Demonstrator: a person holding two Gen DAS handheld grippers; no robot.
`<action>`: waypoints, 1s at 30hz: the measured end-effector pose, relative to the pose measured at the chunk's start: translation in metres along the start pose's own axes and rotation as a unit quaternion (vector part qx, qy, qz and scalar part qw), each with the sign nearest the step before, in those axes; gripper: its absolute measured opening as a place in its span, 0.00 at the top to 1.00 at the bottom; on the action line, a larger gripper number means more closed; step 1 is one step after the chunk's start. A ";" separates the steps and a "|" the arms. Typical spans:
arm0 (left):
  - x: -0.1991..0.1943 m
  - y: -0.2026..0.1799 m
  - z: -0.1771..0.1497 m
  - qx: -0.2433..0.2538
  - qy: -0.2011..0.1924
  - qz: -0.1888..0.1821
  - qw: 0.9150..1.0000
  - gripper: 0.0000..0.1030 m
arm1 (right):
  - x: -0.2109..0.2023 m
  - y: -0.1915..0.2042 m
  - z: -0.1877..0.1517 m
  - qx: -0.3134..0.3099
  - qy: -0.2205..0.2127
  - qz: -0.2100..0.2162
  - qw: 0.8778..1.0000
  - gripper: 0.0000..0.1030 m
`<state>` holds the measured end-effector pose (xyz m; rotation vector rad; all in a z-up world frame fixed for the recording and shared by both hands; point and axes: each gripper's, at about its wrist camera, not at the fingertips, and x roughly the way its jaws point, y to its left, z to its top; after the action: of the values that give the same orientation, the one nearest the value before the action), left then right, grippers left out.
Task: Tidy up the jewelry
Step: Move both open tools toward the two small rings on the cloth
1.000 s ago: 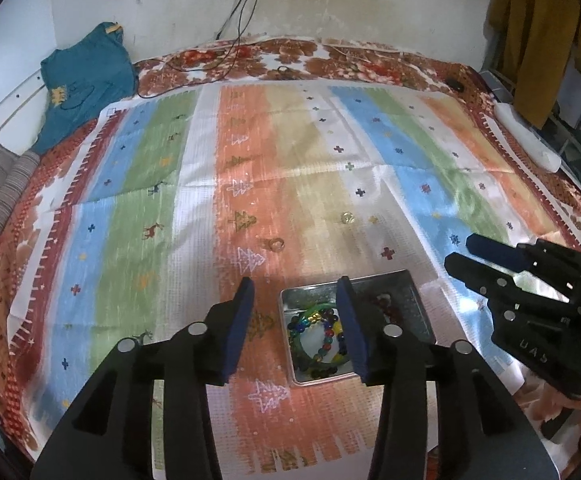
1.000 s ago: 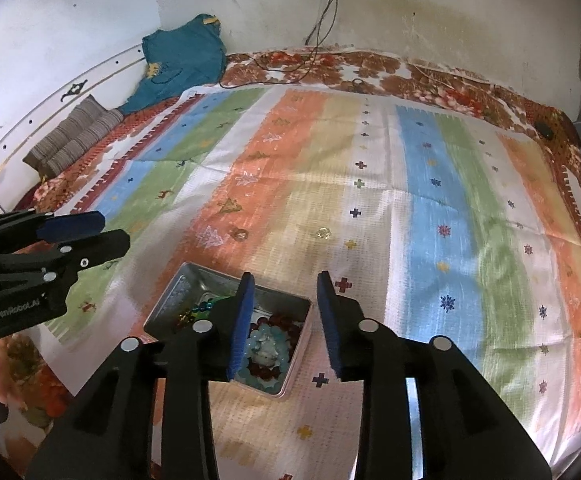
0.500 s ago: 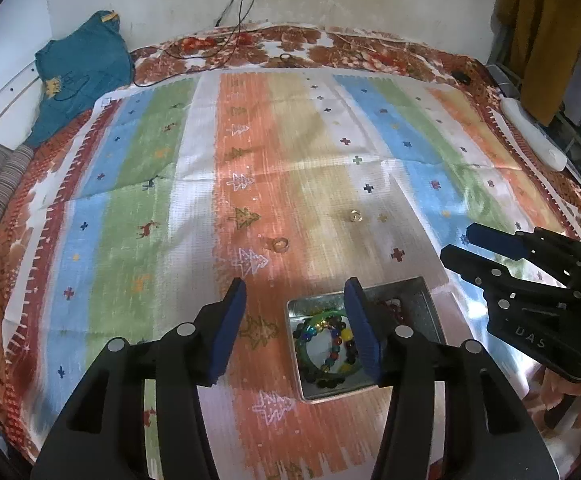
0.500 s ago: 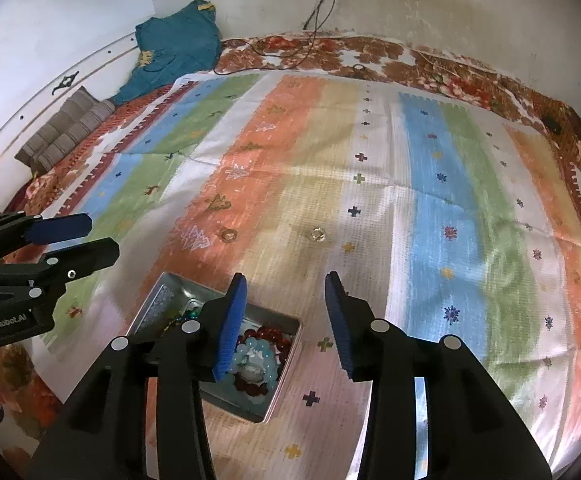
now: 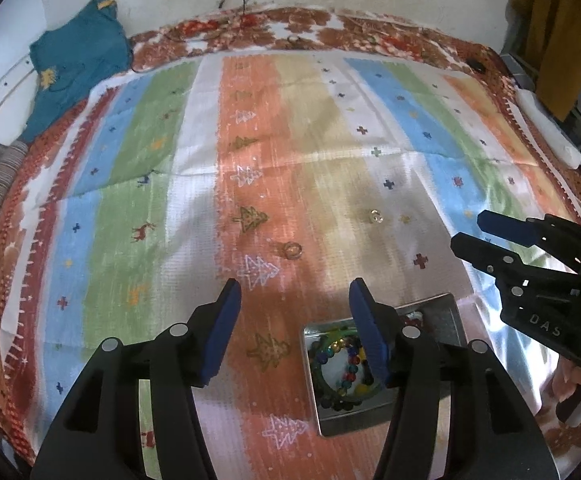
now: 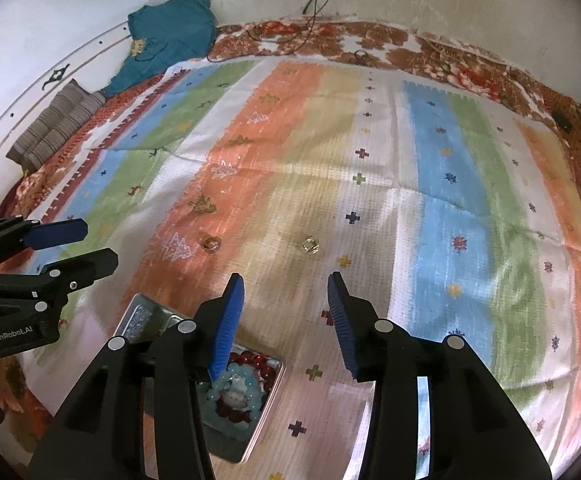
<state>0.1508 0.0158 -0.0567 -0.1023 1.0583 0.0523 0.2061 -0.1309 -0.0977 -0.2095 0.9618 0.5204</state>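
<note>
Jewelry mostly sits in the metal tin [image 5: 442, 312] near the bed's near edge: beaded bracelets [image 5: 340, 364] coiled inside. Two rings [image 6: 212, 243] [image 6: 310, 245] lie loose on the striped bedspread [image 6: 430, 208], toward its middle. Left claw [image 5: 294, 332] and right claw [image 6: 286, 322] both gape wide, empty, hovering over the tin, probably lined up for the rings.

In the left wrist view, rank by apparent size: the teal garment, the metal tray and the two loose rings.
1. Teal garment, though it lies farthest away.
2. Metal tray, nearest the camera.
3. The two rings look about alike; I cannot rank them.
</note>
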 end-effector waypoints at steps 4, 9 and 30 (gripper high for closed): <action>0.017 0.004 0.005 0.000 0.016 0.003 1.000 0.45 | 0.013 -0.003 0.006 0.002 0.012 0.003 1.000 0.58; 0.035 0.011 0.012 -0.012 0.027 -0.004 1.000 0.45 | 0.025 -0.004 0.011 0.001 0.021 0.001 1.000 0.58; 0.089 0.011 0.026 -0.003 0.069 -0.007 0.998 0.45 | 0.079 -0.010 0.029 0.001 0.061 -0.015 0.998 0.58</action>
<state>0.2158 0.0294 -0.1224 -0.1198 1.1946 0.0363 0.2683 -0.1020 -0.1471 -0.2551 1.0767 0.4826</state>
